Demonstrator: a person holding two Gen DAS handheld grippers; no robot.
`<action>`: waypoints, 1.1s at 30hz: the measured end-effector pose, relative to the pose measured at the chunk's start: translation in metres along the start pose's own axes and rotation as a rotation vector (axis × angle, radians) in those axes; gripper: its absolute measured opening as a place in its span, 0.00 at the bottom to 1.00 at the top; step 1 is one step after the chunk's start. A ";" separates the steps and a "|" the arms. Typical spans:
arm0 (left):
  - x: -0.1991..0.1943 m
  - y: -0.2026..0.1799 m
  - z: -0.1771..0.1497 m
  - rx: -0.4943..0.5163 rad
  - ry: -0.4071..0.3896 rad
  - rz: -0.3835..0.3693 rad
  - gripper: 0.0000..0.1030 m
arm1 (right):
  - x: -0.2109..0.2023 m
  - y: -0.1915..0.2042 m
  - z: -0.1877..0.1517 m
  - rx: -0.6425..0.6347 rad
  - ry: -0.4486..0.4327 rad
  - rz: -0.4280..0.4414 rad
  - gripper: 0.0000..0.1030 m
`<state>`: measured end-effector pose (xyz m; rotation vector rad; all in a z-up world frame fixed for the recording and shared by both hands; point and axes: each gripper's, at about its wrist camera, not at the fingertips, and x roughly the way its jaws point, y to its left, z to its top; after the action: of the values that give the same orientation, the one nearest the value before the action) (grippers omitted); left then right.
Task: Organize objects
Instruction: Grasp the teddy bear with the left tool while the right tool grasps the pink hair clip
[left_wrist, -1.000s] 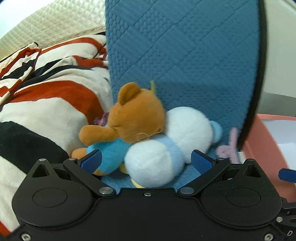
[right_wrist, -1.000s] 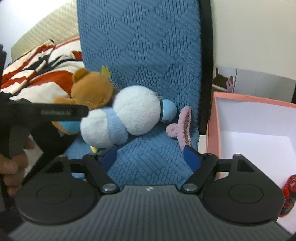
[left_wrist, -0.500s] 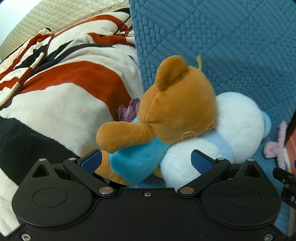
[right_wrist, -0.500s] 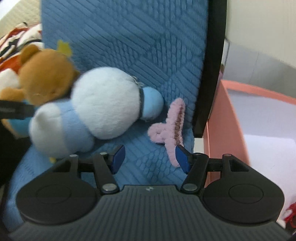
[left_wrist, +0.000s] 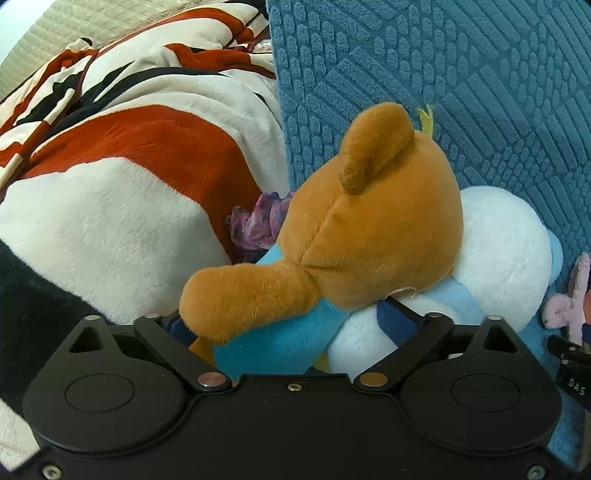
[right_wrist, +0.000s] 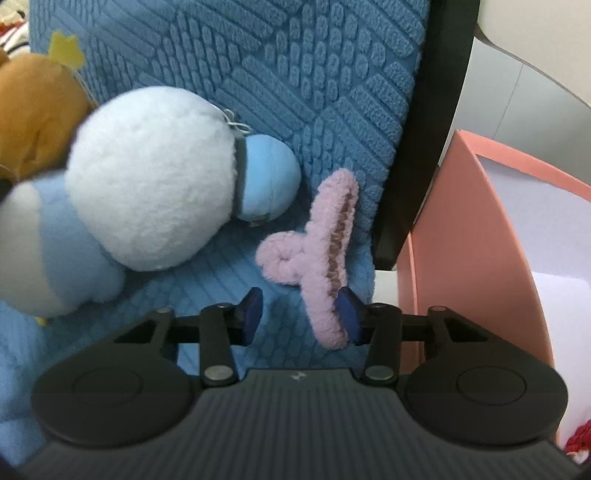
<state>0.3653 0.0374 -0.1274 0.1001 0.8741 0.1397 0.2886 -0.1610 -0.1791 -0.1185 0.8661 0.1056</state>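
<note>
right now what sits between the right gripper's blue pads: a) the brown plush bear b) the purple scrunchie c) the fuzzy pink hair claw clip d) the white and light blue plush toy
c: in the right wrist view the fuzzy pink hair claw clip has its lower end between the open fingers of the right gripper, touching the right-hand pad, while the white and light blue plush toy lies off to the left.

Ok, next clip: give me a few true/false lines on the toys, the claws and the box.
1. The left claw has its jaws on either side of the bear. True.
2. The hair clip lies inside the pink box. False: it lies on the blue cushion, between the right claw's jaws.
3. The bear leans on the white plush. True.
4. The right claw is shut. False: its jaws stand apart.
</note>
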 end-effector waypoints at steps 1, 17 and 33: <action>0.001 0.001 0.002 -0.006 0.003 -0.008 0.91 | 0.002 -0.001 0.000 -0.006 0.001 -0.012 0.43; -0.025 0.024 -0.002 -0.115 -0.048 -0.086 0.41 | -0.016 -0.010 -0.008 0.007 -0.040 0.017 0.15; -0.108 0.031 -0.037 -0.230 -0.145 -0.246 0.16 | -0.094 -0.004 -0.026 0.075 -0.077 0.147 0.14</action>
<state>0.2661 0.0517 -0.0650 -0.2096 0.7138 0.0022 0.2089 -0.1730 -0.1234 0.0196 0.8000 0.2134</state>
